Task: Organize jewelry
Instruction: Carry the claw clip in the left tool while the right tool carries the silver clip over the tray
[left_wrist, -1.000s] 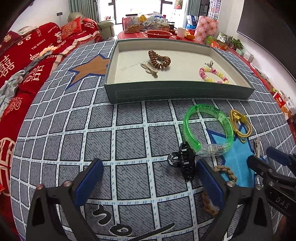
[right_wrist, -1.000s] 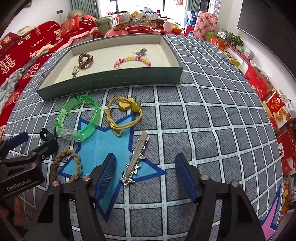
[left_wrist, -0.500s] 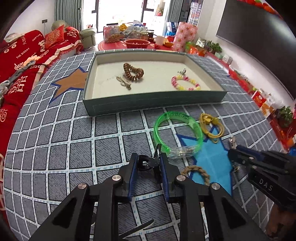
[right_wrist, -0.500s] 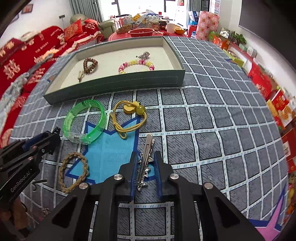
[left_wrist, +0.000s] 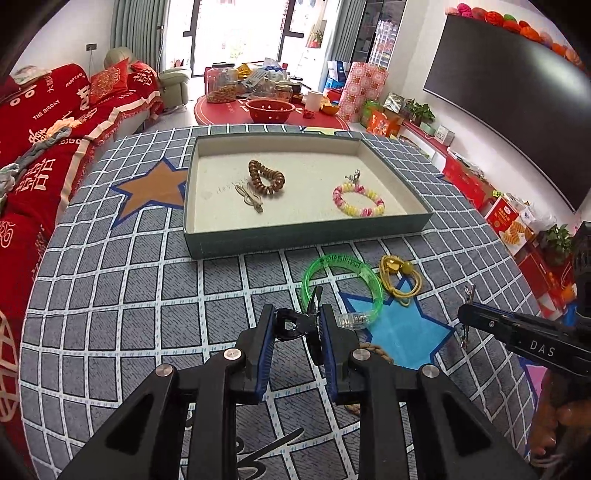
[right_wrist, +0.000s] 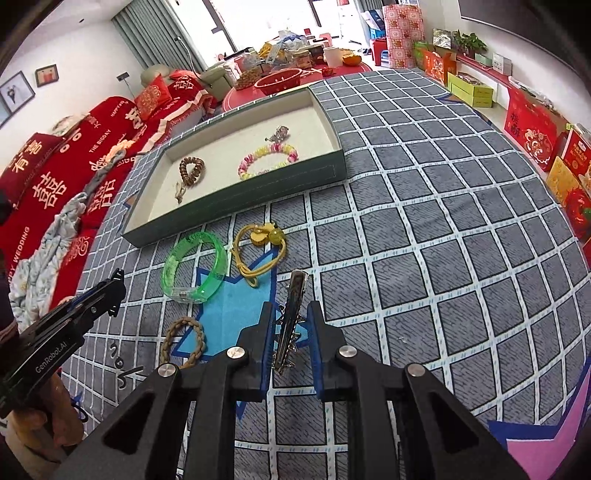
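Jaws that gaped a second ago now clamp black claw clip (left_wrist: 295, 325) and silver barrette (right_wrist: 290, 325).

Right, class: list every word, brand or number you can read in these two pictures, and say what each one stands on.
"DAS": side of the right gripper.
"GenRobot.AI": side of the left gripper.
"THE BIGDAY": red sofa cover.
"HAPPY WEDDING": same red cover, partly cut off.
Large gold Chinese characters on the cover: legible as shapes only.
Raised lettering on the green bangle: too small.
Faint print on the tray floor: too faint.
Printing on the red boxes: blurred.
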